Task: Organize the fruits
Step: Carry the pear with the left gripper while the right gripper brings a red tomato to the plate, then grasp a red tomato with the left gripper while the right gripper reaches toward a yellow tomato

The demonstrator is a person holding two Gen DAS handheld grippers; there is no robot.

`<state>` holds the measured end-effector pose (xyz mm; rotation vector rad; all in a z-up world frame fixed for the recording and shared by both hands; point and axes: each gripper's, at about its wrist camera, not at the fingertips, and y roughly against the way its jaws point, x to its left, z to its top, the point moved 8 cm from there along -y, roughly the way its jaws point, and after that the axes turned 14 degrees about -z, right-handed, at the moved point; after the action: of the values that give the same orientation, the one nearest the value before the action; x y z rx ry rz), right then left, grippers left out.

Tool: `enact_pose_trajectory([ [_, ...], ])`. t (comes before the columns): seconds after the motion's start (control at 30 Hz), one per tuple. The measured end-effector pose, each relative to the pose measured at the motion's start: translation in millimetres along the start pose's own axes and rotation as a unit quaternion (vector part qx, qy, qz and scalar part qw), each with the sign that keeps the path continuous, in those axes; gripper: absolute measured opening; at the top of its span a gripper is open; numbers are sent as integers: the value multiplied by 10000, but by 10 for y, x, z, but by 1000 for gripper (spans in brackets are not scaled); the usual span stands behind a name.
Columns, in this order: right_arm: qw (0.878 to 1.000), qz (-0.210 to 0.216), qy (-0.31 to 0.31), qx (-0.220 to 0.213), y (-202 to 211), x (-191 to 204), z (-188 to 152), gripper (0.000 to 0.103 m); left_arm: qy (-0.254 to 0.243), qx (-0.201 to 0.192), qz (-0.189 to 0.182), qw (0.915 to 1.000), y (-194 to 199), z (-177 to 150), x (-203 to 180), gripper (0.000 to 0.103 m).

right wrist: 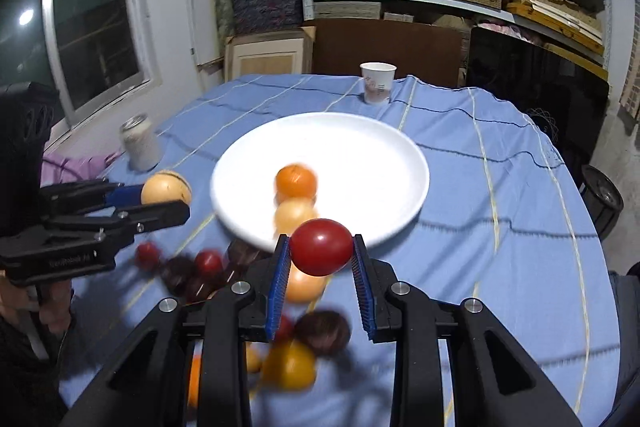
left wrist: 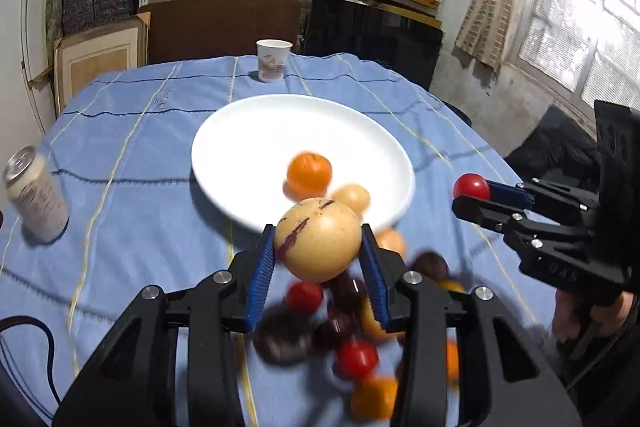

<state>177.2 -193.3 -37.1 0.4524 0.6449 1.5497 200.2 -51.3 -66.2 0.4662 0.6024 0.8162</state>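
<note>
1. While both hands are raised over the counter [left wrist: 132, 227], each tool is clenched on a fruit.
2. Left tool [left wrist: 318, 247]: blue pads pressed on either side of a tan round fruit with purple streaks [left wrist: 318, 239], held clear of the blue cloth.
3. Right tool [right wrist: 321, 251]: clamped on a red tomato [right wrist: 321, 247], also held in the air.
4. White plate [left wrist: 248, 131] at mid-counter carries an orange [left wrist: 309, 173] and a pale yellow fruit [left wrist: 352, 198] near its front rim.
5. Loose pile of fruit [left wrist: 344, 339] lies on the cloth below the tools, blurred: red, dark and orange pieces.
6. Paper cup [left wrist: 274, 61] beyond the plate; can [left wrist: 36, 193] off to the left.
</note>
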Motion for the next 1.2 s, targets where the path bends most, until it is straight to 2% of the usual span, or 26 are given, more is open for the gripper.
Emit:
enact_pose_trajectory([
  [0.13, 9996, -89, -104, 230, -422, -39, 137, 31, 154, 184, 95, 9997, -332, 142, 186, 40],
  [0.27, 9993, -44, -154, 345, -665, -40, 194, 34, 234, 320, 209, 9990, -517, 130, 296, 41],
  [0.3, 9992, -22, -171, 355, -686, -35, 199, 50, 263, 348, 239, 9988, -537, 113, 322, 41],
  [0.33, 9994, -15, -197, 299, -668, -29, 210, 58, 269, 350, 241, 9987, -538, 104, 332, 41],
  [0.37, 9996, -38, -223, 182, -626, -33, 227, 67, 265, 326, 247, 9988, -521, 106, 333, 50],
  [0.47, 9997, -36, -239, 67, -509, -29, 224, 67, 221, -20, 398, 9990, -340, 184, 340, 72],
  [0.5, 9995, -28, -301, 55, -457, -45, 202, 67, 212, -94, 401, 9989, -287, 201, 325, 73],
  [0.6, 9991, 36, -423, 32, -288, -73, 94, 67, 167, -174, 389, 9990, -141, 169, 262, 74],
  [0.7, 9986, 134, -508, 20, -83, -86, -96, 67, 16, -90, 425, 9991, 16, -34, 207, 74],
  [0.93, 9935, 508, -998, 202, 165, -124, -686, 70, -253, 275, 688, 9969, 327, -727, 297, 74],
  [1.0, 9925, 518, -1059, 315, 138, -125, -801, 70, -177, 446, 750, 9960, 307, -828, 361, 74],
  [1.07, 9916, 527, -1162, 197, 178, -160, -786, 70, -85, 432, 784, 9959, 330, -832, 412, 74],
  [1.2, 9916, 505, -1174, 194, 171, -169, -790, 71, 160, 676, 1036, 9922, 269, -890, 564, 74],
])
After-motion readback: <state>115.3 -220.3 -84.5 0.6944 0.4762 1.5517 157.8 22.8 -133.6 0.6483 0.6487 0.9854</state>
